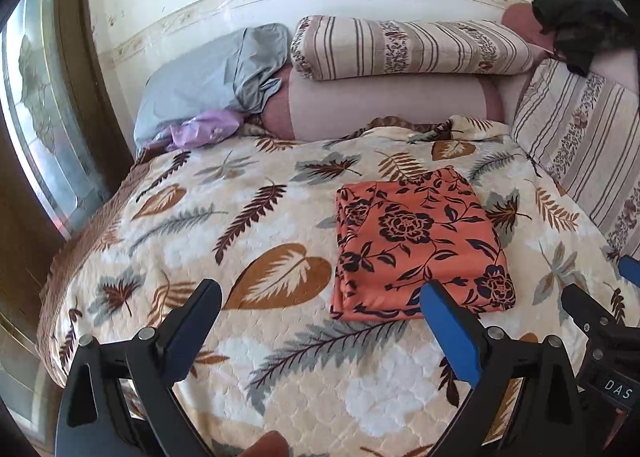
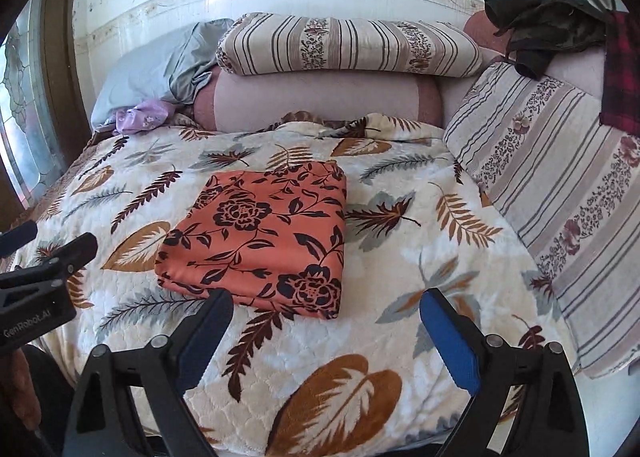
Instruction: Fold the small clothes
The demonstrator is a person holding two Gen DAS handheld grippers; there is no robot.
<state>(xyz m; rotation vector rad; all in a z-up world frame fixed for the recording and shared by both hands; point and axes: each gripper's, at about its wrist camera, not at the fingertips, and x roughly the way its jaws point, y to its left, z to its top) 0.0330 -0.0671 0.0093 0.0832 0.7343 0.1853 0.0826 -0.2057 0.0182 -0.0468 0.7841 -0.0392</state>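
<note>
- The left tongs (image 1: 320,297) hover low over the near edge of the bed, their two black arms spread wide apart with nothing between them; the blue pad of one finger (image 1: 450,333) faces inward.
- The right tongs (image 2: 326,307) hang beside them on the right, likewise spread wide and empty, angled down at the bedspread.
- Each pair shows at the edge of the other's view: the right one pokes in from the right of the left view, the left one from the left of the right view.
- Under both lies the bedspread (image 2: 400,225), cream and quilted, printed with brown, rust and grey leaves and feathers.
- Just beyond the tips of the tongs, near the middle of the bed, lies the orange cloth (image 2: 264,233) with its dark flower print. It is folded into a neat flat rectangle, lying flat on the bedspread, and neither pair of tongs touches it.
- To the right of it, along the bed's right side, a striped floral cushion (image 2: 560,193) leans.
- Farther back, at the head of the bed, a plain pinkish bolster (image 2: 316,101) lies across, with a striped floral pillow (image 2: 348,45) lying on top of it.
- At the far left a grey pillow (image 2: 156,69) slumps against the wall, with a crumpled lilac item (image 2: 140,117) in front of it.
- At the far right corner a dark garment (image 2: 544,25) is draped in a heap, with a red and black checked cloth (image 2: 624,73) hanging beside it.
- On the left side stands a patterned glass pane (image 1: 44,129) in a brown frame.
</note>
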